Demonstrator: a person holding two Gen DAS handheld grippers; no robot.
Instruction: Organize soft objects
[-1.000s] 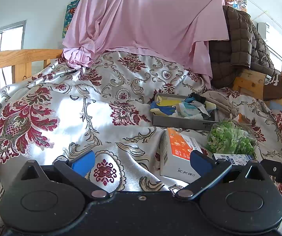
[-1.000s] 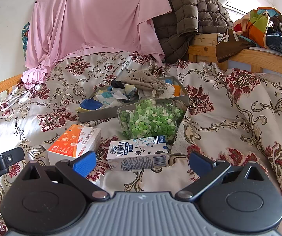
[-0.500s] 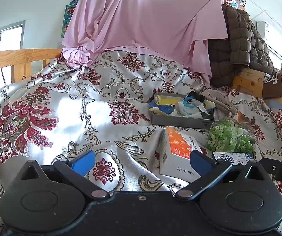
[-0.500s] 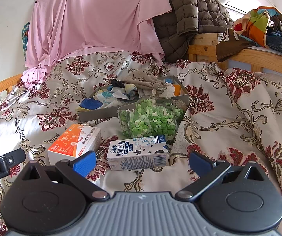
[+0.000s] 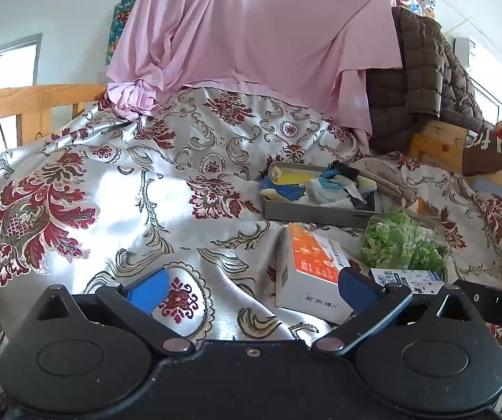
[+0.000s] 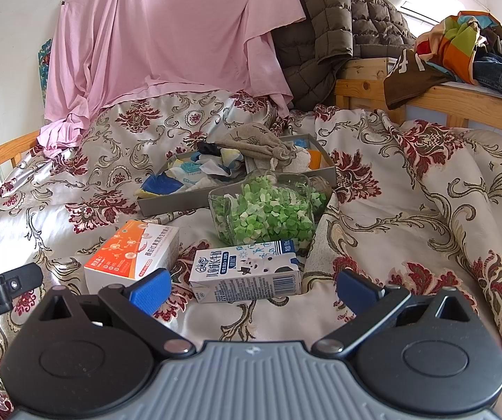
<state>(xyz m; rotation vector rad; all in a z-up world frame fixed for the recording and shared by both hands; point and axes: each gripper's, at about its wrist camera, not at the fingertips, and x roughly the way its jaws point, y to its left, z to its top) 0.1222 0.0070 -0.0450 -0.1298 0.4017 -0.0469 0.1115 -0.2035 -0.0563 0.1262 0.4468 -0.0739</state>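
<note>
Where sunlight falls, floral bedspread [image 5: 118,210].

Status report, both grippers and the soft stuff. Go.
Left gripper open, empty. Right gripper open, empty. Soft items piled in grey tray, untouched. Milk carton, orange box, green-filled container in front.

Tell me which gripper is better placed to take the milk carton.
Probably the right gripper: open, with the milk carton lying straight ahead between its fingers. From the left gripper, also open, it lies off to the right.
</note>
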